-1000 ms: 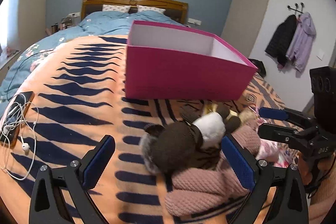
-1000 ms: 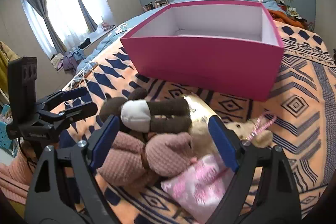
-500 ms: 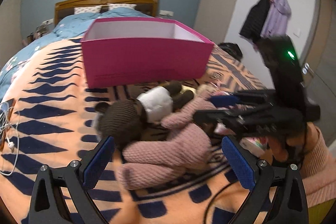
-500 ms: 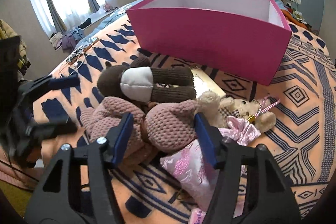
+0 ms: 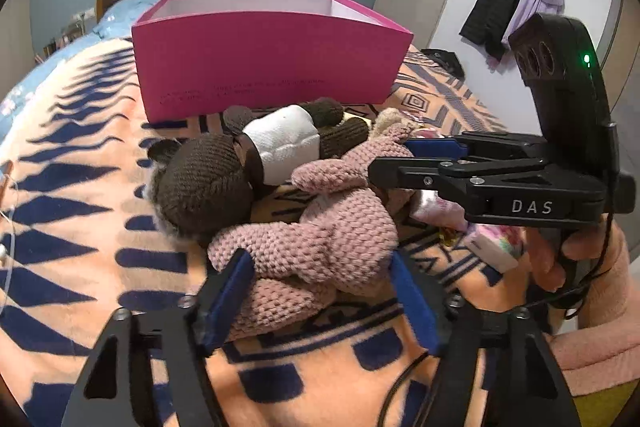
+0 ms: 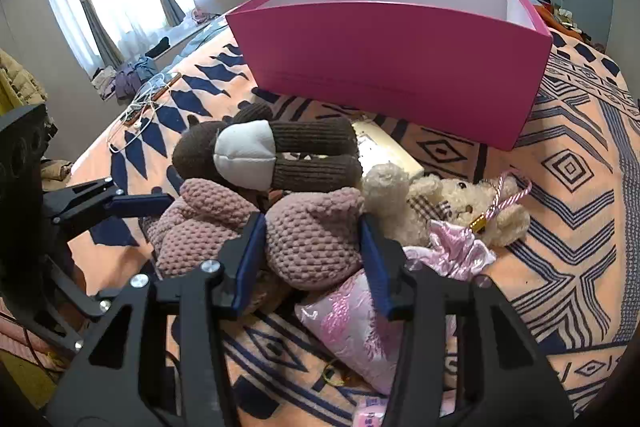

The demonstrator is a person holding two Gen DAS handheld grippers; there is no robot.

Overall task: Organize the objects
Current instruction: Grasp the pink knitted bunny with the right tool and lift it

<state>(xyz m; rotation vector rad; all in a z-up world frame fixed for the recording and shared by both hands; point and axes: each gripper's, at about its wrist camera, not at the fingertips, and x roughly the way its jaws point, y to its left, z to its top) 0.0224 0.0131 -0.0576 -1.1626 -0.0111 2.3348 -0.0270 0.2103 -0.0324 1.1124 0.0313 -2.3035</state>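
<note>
A pink knitted plush (image 5: 332,231) lies on the patterned blanket, against a brown plush with a white body (image 5: 200,183). My left gripper (image 5: 320,291) has its jaws closing, and both blue pads meet the sides of the plush's near end. In the right wrist view my right gripper (image 6: 312,255) is also closing, its pads pressing a rounded part of the pink knitted plush (image 6: 312,235). From the left wrist view, the right gripper (image 5: 388,157) reaches in from the right. The open pink box (image 6: 392,67) stands behind the toys.
A cream teddy bear (image 6: 460,203) and a pink satin pouch (image 6: 352,323) lie right of the plush. White earphone cables (image 6: 140,107) rest at the blanket's left edge. Coats (image 5: 516,7) hang on the far wall. A hand in a peach sleeve (image 5: 560,259) holds the right gripper.
Both pairs of jaws have narrowed from wide open onto the pink knitted plush. The left gripper has moved in closer, so the plush now sits between its pads.
</note>
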